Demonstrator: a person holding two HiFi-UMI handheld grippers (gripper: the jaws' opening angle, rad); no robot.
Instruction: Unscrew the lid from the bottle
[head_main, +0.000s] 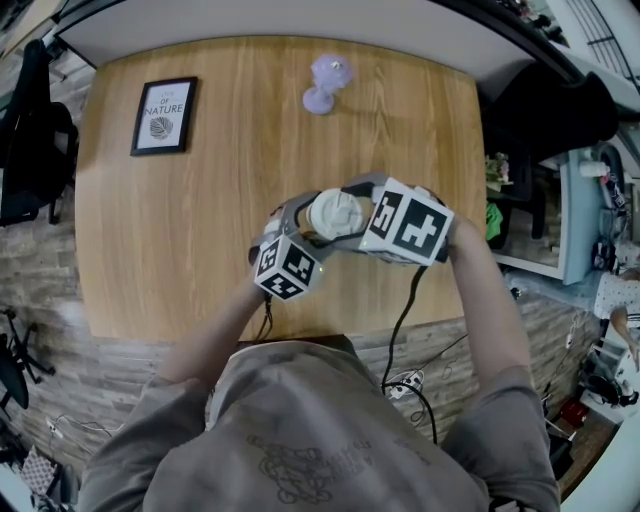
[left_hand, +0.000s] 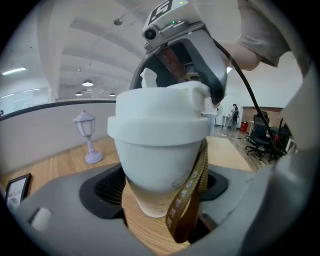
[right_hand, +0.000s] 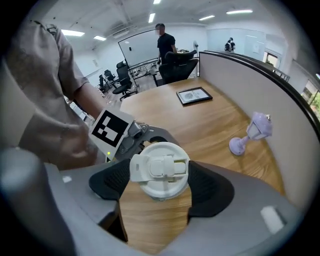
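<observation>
**Head view.** A wooden table (head_main: 200, 250) with rounded corners and a fine straight grain is seen from above. The bottle (head_main: 326, 222) sits over the near middle of the table, between the person's forearms. Its long axis is vertical and its white lid (head_main: 338, 207) faces straight up at the camera. The left gripper (head_main: 315, 230) reaches it from the lower left and the right gripper (head_main: 342, 213) from the right. Each carries a cube of black-and-white square markers. A black-framed print (head_main: 163, 115) lies flat at the far left, and a small lavender lantern ornament (head_main: 327, 82) is near the far edge.

**Left gripper view.** The bottle is upright between two black ribbed pads (left_hand: 107, 190), which pinch its body low down, one on each flank. The body is a smooth, frosted, pale cone that widens upward to a thick white collar. A woven olive-brown strap (left_hand: 187, 200) with pale lettering hangs in a loop down its right side, between the body and the right-hand pad. Whether the base touches the table cannot be told. The right gripper arches over the lid from above.

**Right gripper view.** The camera looks down the bottle's axis. The lid is a round, matt white disc crossed by a flip cap with a hinge tab. The jaws stand wide, with their dark textured pads (right_hand: 112, 182) lying against the rim on opposite sides
</observation>
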